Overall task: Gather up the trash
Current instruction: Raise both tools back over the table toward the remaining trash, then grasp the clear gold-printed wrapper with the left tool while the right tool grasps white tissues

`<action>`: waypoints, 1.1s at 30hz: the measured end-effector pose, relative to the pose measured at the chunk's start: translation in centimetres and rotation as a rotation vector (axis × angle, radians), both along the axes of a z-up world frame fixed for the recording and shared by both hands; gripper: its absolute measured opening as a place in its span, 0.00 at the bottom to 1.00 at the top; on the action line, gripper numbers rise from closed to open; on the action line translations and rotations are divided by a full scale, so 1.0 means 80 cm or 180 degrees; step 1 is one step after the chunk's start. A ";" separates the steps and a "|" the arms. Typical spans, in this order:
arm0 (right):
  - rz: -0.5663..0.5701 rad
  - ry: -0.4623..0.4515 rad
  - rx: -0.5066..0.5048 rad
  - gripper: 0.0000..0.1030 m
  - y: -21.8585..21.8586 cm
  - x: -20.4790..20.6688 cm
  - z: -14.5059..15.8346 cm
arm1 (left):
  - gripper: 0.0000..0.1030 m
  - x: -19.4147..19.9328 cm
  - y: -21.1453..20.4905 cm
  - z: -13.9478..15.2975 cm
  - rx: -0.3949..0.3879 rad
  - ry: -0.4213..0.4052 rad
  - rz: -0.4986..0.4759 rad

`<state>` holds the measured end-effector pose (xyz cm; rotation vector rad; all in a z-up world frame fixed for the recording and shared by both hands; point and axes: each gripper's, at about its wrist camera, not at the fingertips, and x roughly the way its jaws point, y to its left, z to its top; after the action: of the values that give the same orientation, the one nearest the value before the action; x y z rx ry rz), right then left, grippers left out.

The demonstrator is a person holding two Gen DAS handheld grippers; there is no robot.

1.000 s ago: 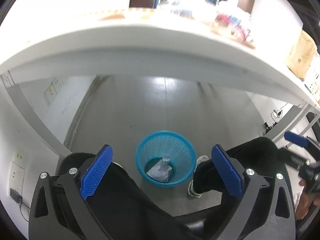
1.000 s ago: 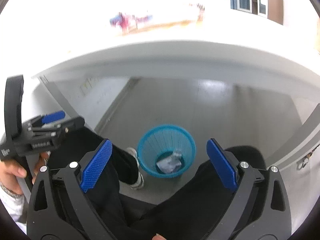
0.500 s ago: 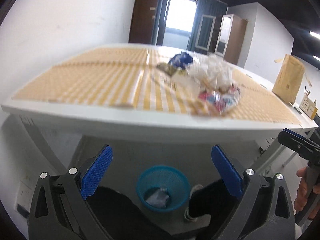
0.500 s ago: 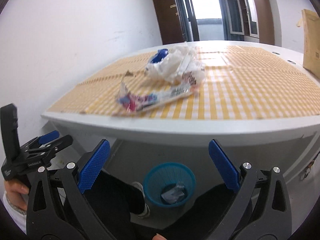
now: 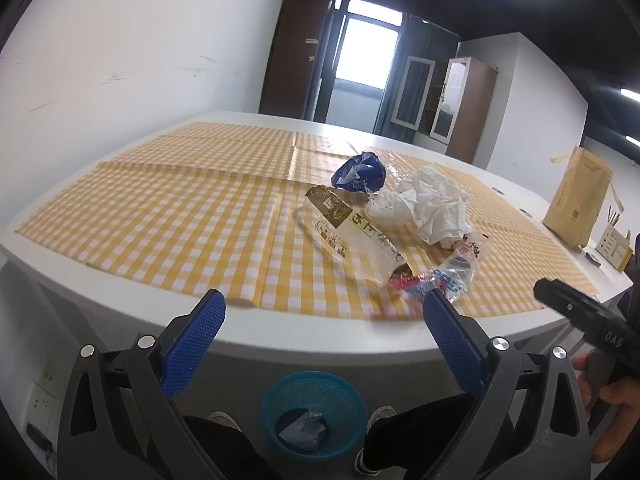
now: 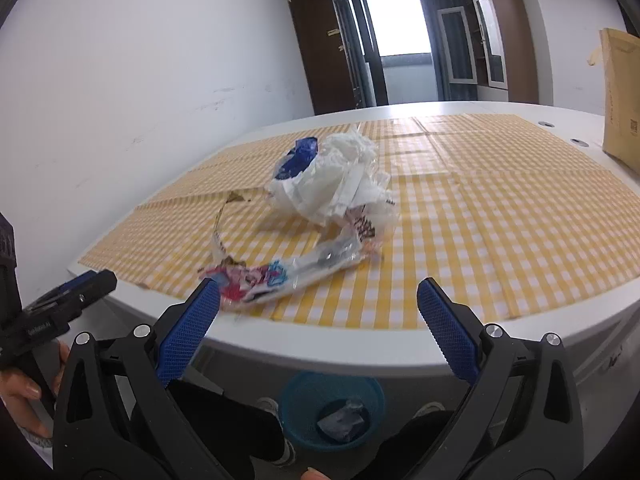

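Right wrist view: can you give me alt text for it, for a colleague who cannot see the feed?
The open right gripper hovers at the edge of a white table with a yellow checked cloth, facing a trash pile: crumpled white plastic bag, blue wrapper, clear printed wrapper. A blue mesh bin holding crumpled trash stands on the floor below.

Left gripper (image 5: 324,336) jaws spread wide, empty, right gripper (image 6: 318,322) jaws spread wide, empty, each hand-held, level, side by side.
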<state>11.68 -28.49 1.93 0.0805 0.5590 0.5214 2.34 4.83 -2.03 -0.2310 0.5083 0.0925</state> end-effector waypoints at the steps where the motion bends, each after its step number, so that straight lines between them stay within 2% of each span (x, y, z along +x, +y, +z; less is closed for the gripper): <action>1: -0.0007 -0.0014 0.0017 0.91 -0.001 0.004 0.002 | 0.94 0.003 0.000 0.000 -0.0003 0.0007 -0.0003; 11: -0.0014 -0.0149 -0.0049 0.89 0.014 0.070 0.039 | 0.94 0.069 -0.002 0.005 -0.0179 0.0102 -0.0035; 18: 0.0031 -0.0130 -0.0182 0.84 0.034 0.121 0.055 | 0.93 0.113 -0.011 0.003 -0.0153 0.0214 -0.0051; 25: 0.0024 -0.0078 -0.0436 0.72 0.058 0.180 0.066 | 0.93 0.148 -0.012 -0.005 -0.0064 0.0385 -0.0081; 30: 0.0036 0.0230 -0.0427 0.61 0.072 0.225 0.054 | 0.88 0.168 -0.017 -0.012 0.0047 0.0519 -0.0071; 33: 0.0020 0.0327 -0.0467 0.51 0.080 0.244 0.046 | 0.85 0.180 -0.015 -0.016 0.0010 0.0597 -0.0081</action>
<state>31.23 -22.06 5.63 -0.0343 0.6965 0.4827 16.74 3.62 -3.33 -0.2137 0.6974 0.0907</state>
